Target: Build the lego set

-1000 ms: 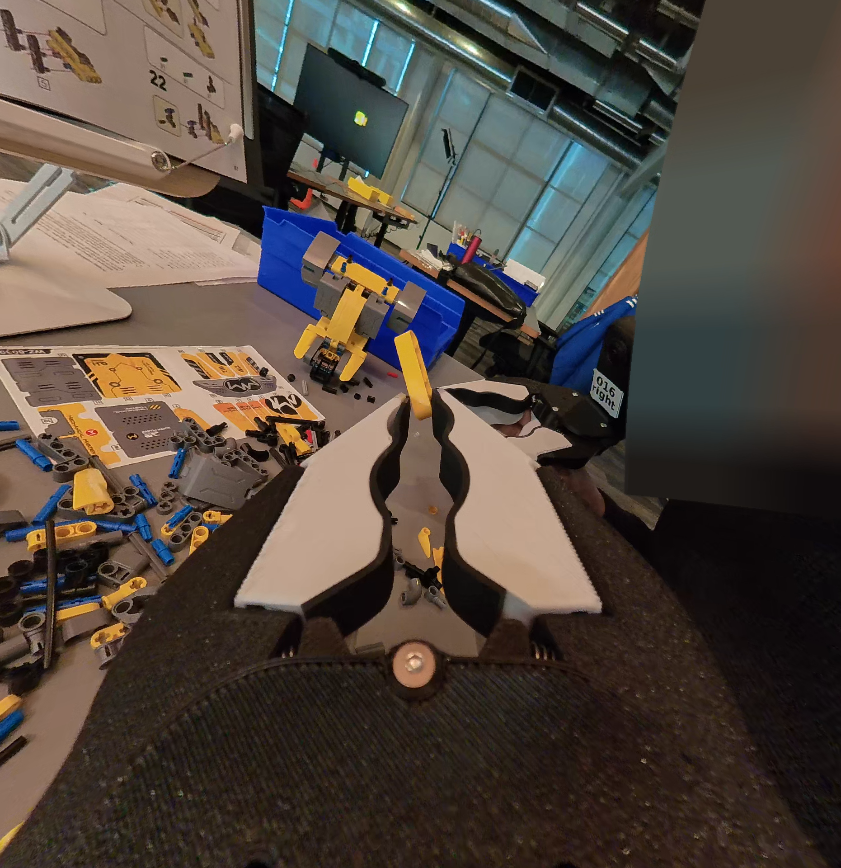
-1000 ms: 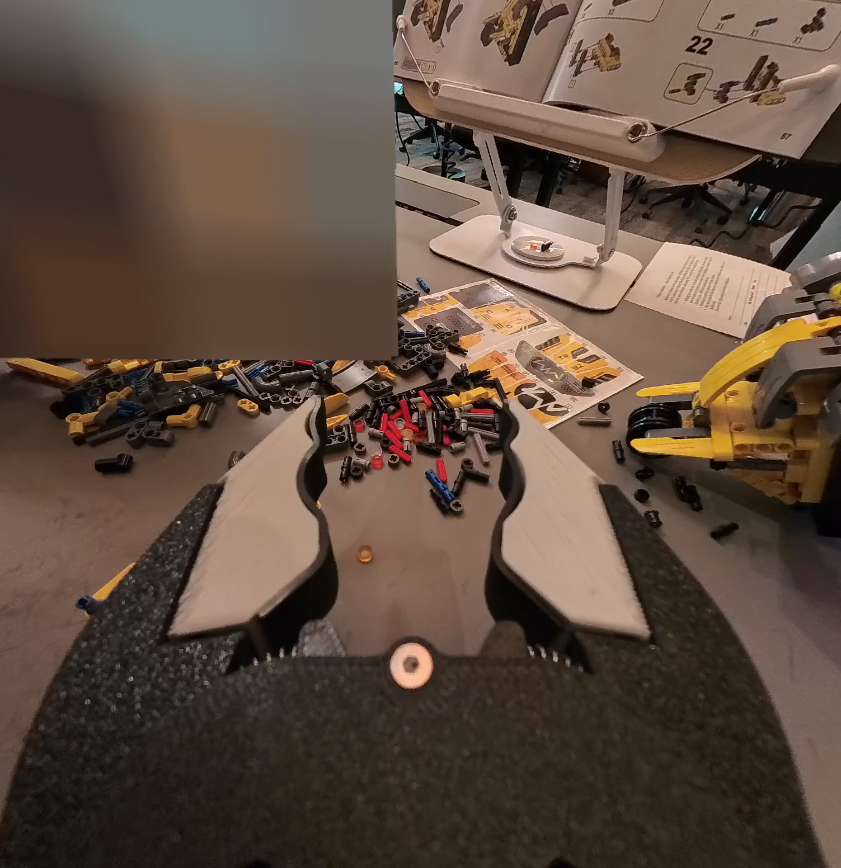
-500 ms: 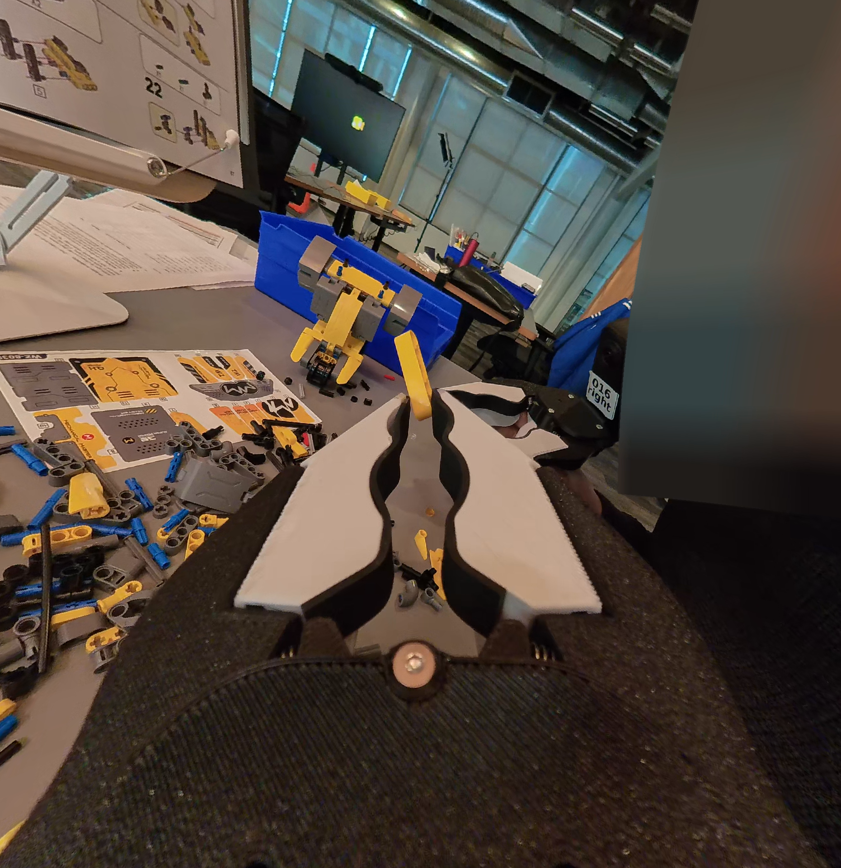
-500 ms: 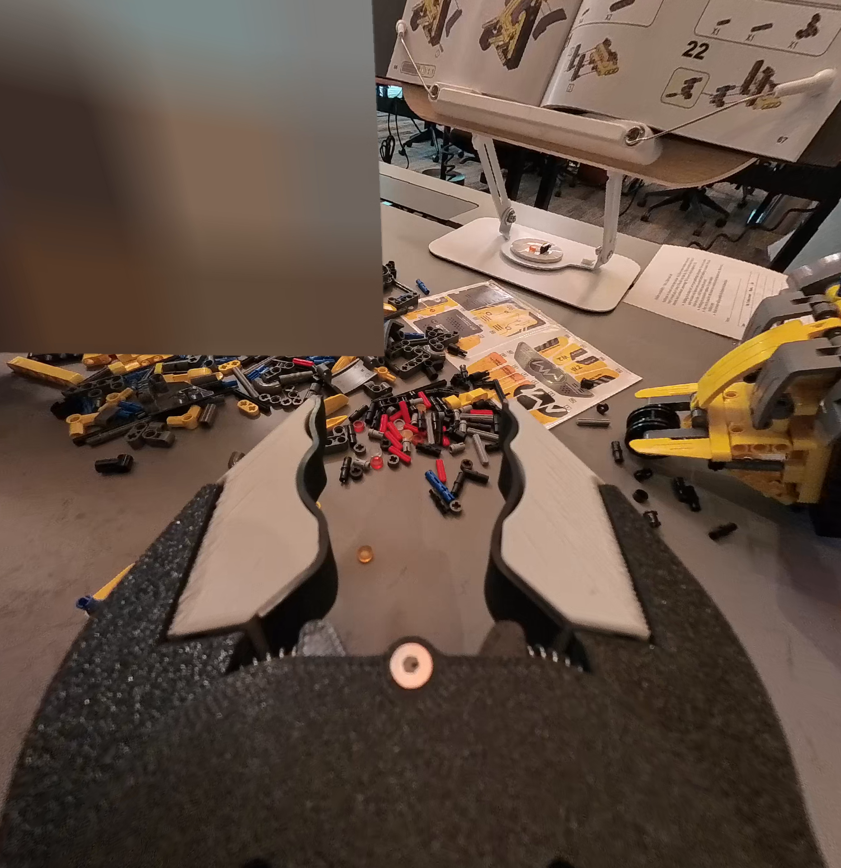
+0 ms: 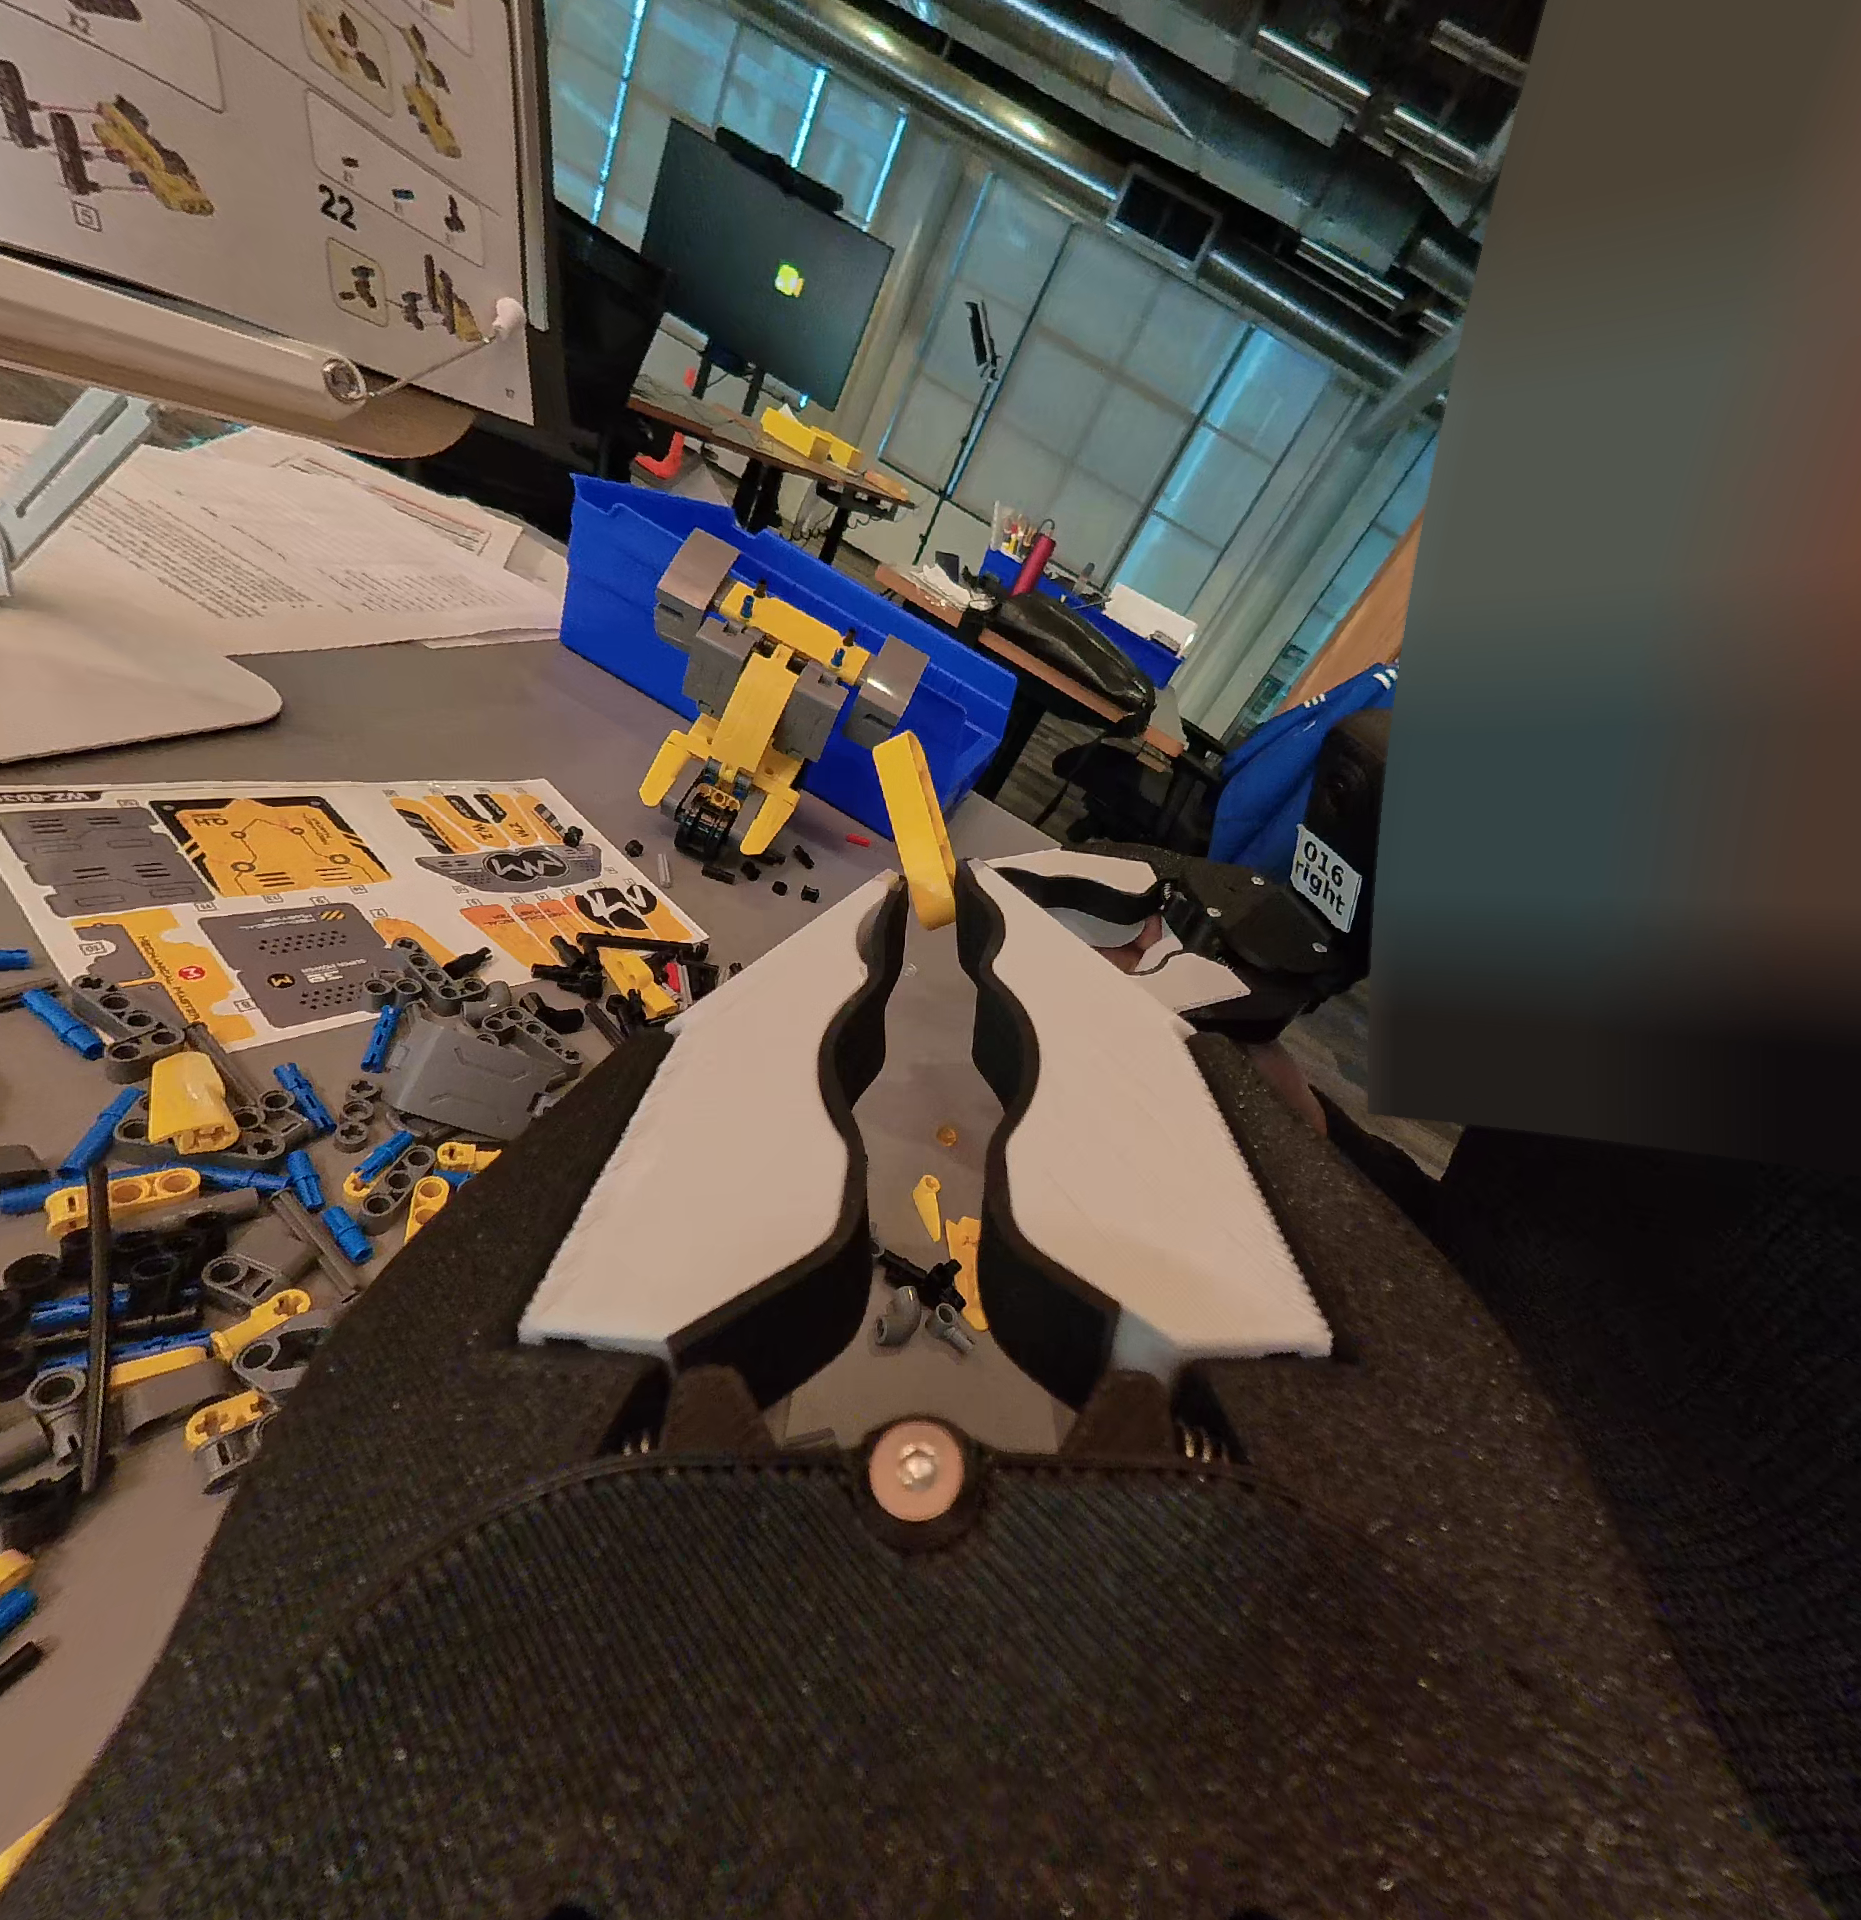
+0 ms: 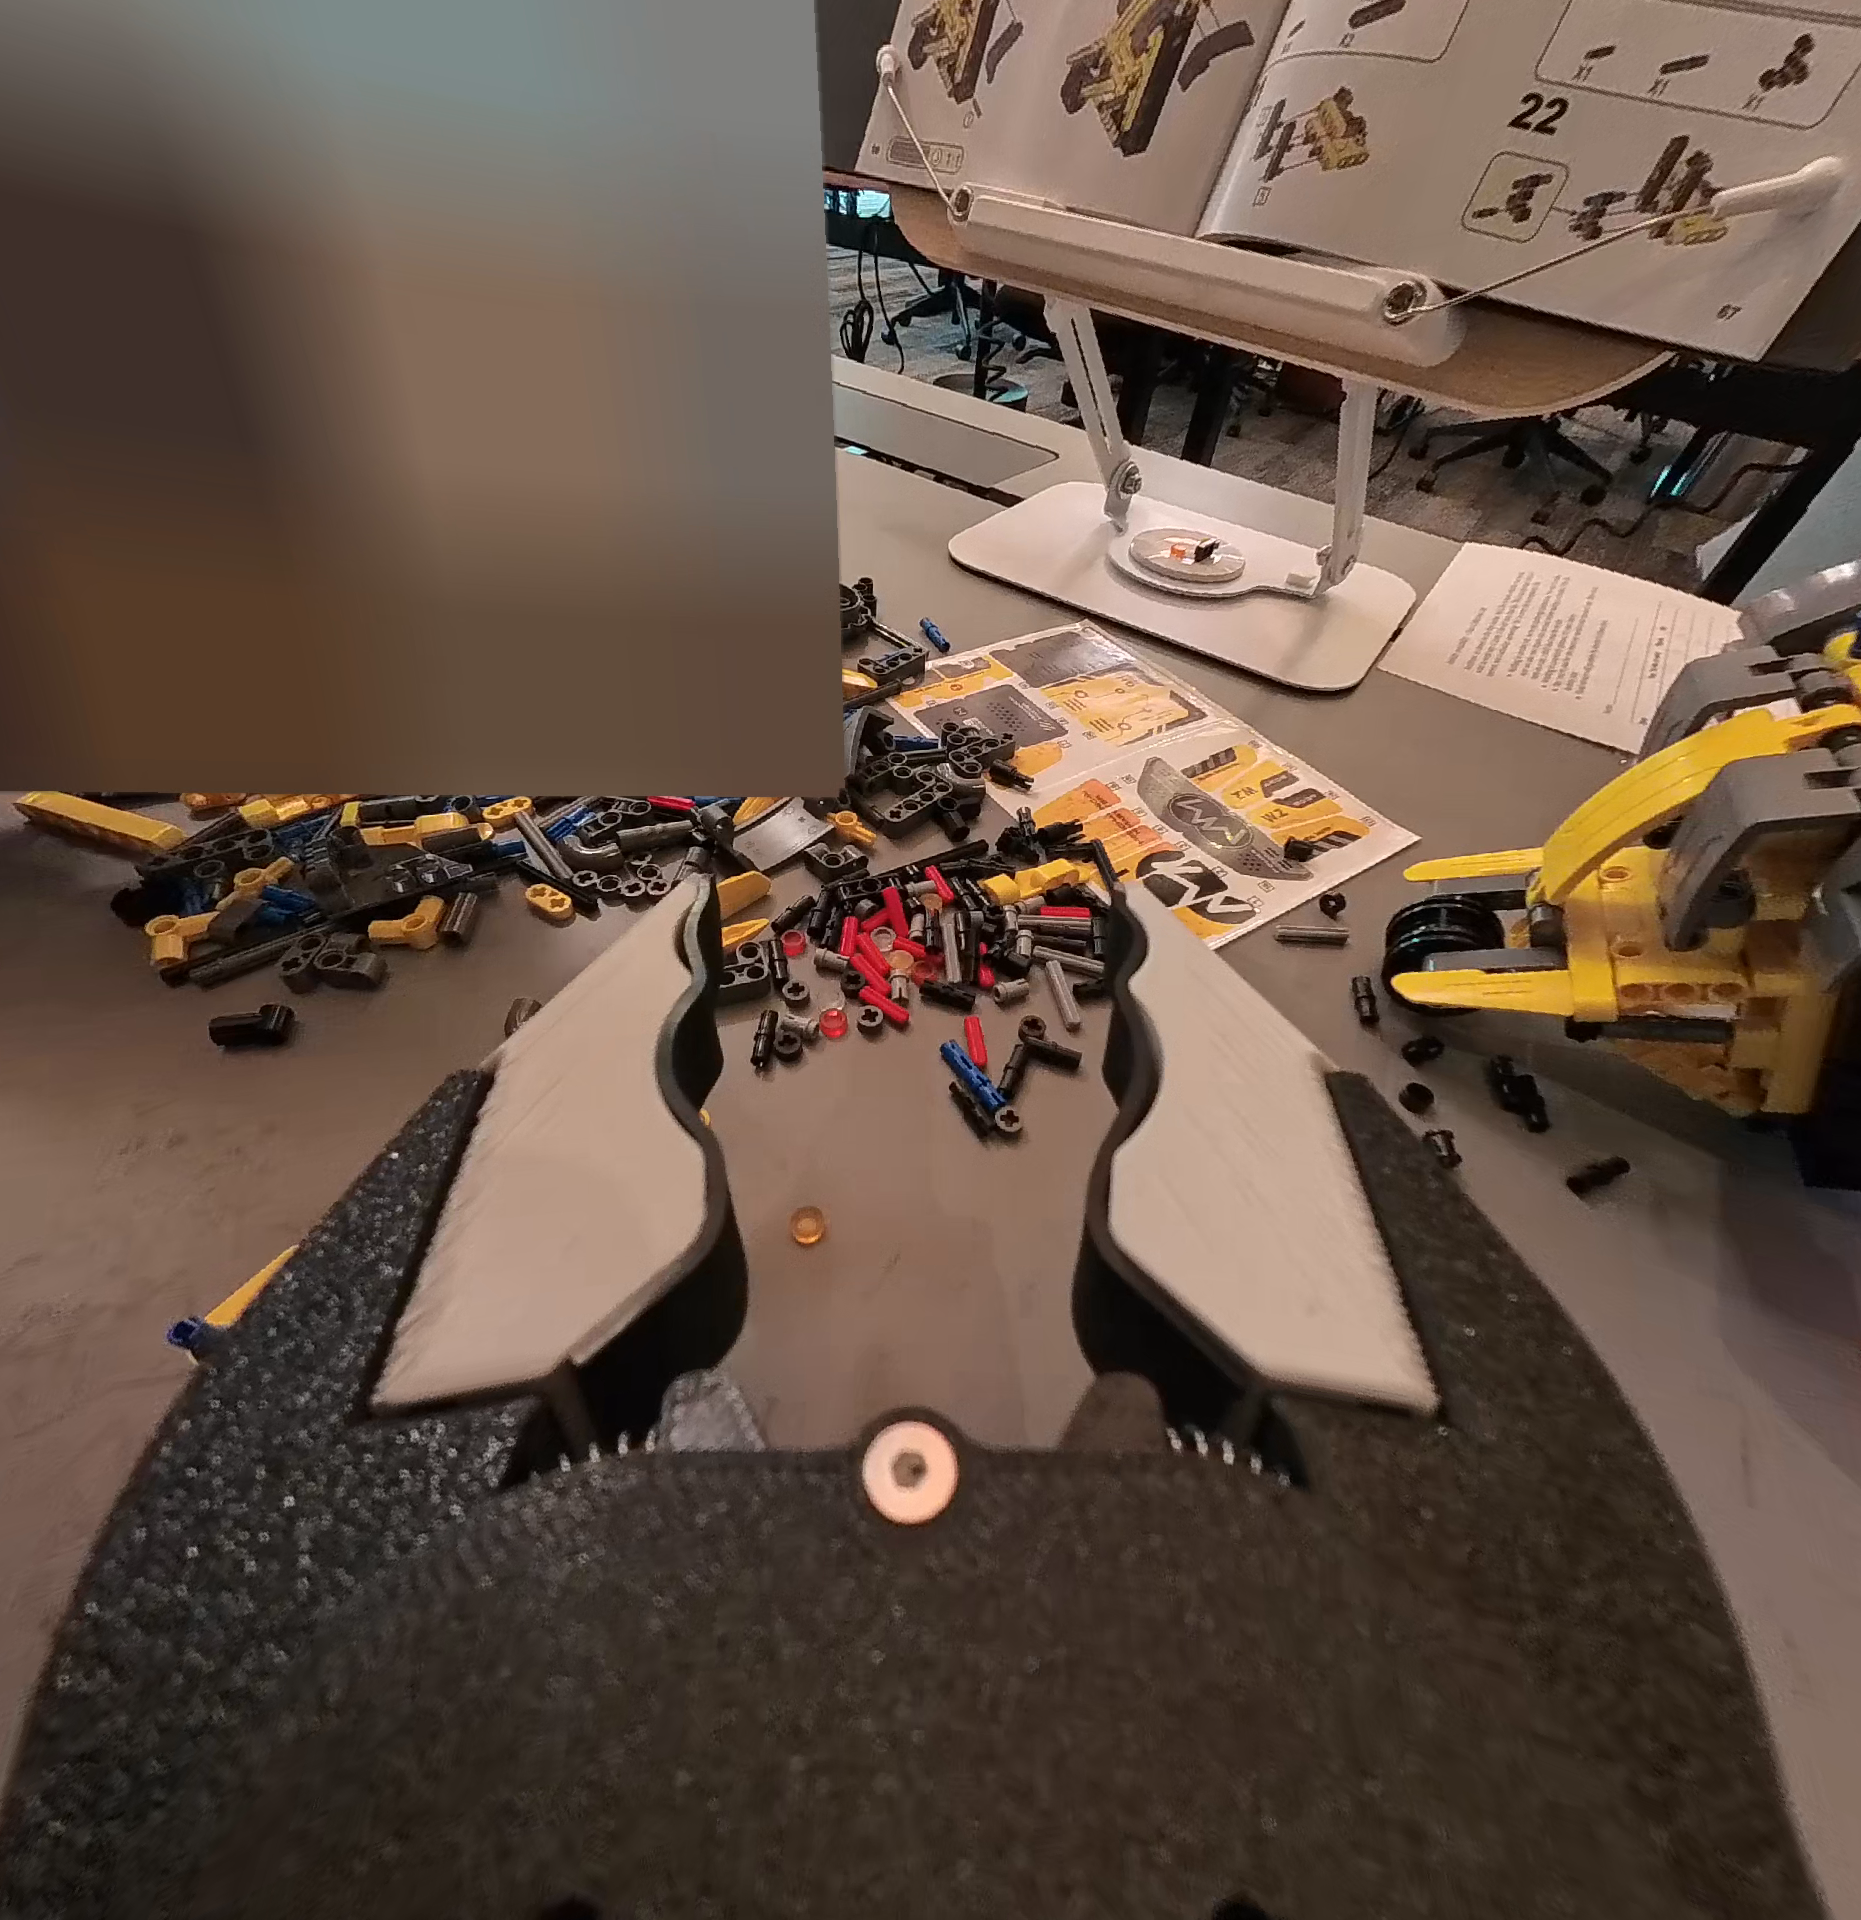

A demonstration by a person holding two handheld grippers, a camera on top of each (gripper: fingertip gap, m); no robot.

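Observation:
My left gripper [image 5: 928, 896] is shut on a long yellow beam [image 5: 913, 821], which sticks up from its fingertips above the grey table. The half-built yellow and grey model [image 5: 765, 707] stands behind it, against a blue bin; it also shows in the right wrist view [image 6: 1674, 925] at the right edge. My right gripper [image 6: 910, 914] is open and empty, low over the table, with a pile of red, black and grey pins [image 6: 926, 956] just beyond its tips. A small orange round stud [image 6: 807, 1225] lies between its fingers. The right gripper also shows in the left wrist view [image 5: 1196, 914].
A sticker sheet [image 5: 313, 894] lies flat mid-table. Loose blue, yellow, black and grey parts [image 5: 178, 1195] are spread at the left. An instruction booklet sits on a white stand [image 6: 1196, 582] at the back. A blue bin [image 5: 635, 592] stands behind the model. Papers [image 5: 240, 540] lie nearby.
Both views have shifted only slightly. The left gripper still holds the yellow beam and the right gripper stays open over the pins.

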